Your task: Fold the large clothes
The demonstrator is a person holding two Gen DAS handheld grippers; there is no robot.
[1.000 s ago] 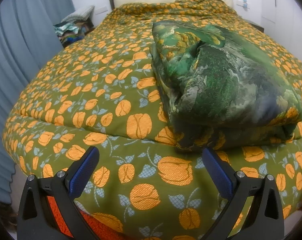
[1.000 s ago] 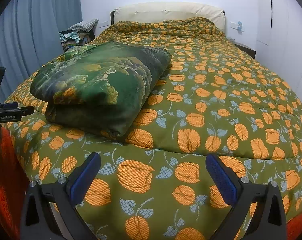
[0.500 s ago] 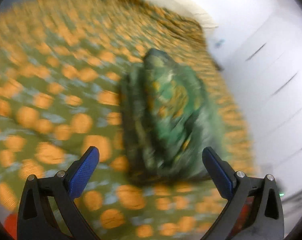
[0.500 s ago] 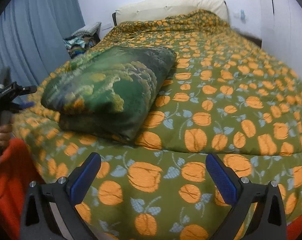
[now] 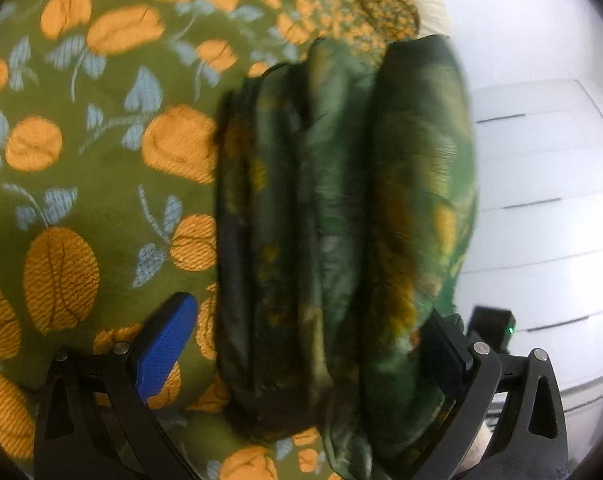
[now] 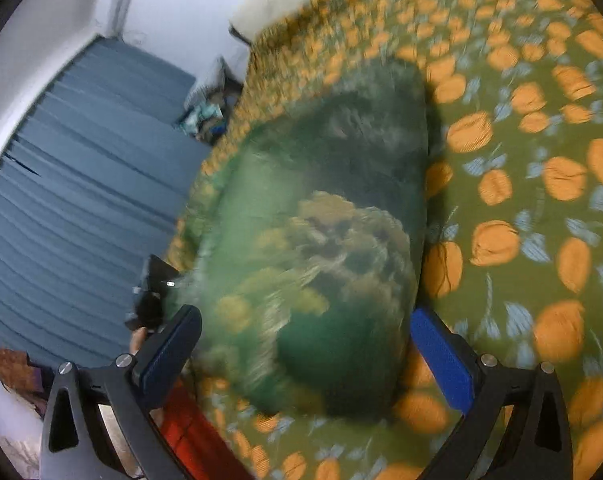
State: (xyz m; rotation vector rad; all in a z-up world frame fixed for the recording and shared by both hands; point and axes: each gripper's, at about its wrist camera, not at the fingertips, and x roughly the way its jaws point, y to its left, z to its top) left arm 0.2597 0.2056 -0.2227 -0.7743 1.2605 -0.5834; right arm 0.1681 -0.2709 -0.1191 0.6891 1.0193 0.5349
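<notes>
1. Folded green garment [image 5: 341,216] is lying on the orange-flowered bedspread [image 5: 101,160].
2. Left gripper [image 5: 313,344] and right gripper [image 6: 305,344] are straddling it, jaws spread wide.
3. Squeezing evenly should be keeping the layers stacked.

Orange-flowered green bedspread [image 5: 101,184]; blue curtain [image 6: 81,184], white drawers [image 5: 541,200]

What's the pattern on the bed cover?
Olive green bed cover with orange flowers and pale blue leaves; clearest in the left wrist view.
</notes>
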